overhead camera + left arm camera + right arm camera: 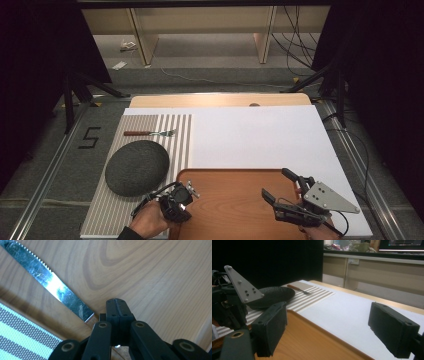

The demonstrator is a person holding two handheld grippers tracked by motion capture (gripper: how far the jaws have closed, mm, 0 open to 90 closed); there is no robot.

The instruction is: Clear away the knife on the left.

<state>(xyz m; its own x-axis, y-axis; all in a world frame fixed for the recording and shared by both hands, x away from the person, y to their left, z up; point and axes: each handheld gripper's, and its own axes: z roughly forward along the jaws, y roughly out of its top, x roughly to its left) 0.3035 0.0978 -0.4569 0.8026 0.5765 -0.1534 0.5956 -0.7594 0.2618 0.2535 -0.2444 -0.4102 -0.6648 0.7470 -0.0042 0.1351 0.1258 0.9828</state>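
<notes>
High view: the left gripper (184,196) sits at the tray's (235,200) near-left corner, tilted down onto the wood beside the striped mat (150,150). The left gripper view shows its 2 jaws pressed together with no gap, and the knife (50,282) lying on the tray with its serrated blade running away toward that view's upper left. The handle end passes under the jaws, so whether the pads pinch it cannot be told; the jaws look fully closed, either on the thin handle or on nothing.

The right gripper (285,192) hangs over the tray's near-right part, jaws wide apart and empty, as the right gripper view also shows. A fork (150,133) lies near the mat's far edge, with a dark plate (136,167) nearer.

The risks from here seem to be these: a grip so close to the handle's end could let the knife pivot or slip when lifted, and the blade tip could drag and scratch the tray. A flat, thin knife is hard to pick cleanly off wood, so the jaws may have missed it.
</notes>
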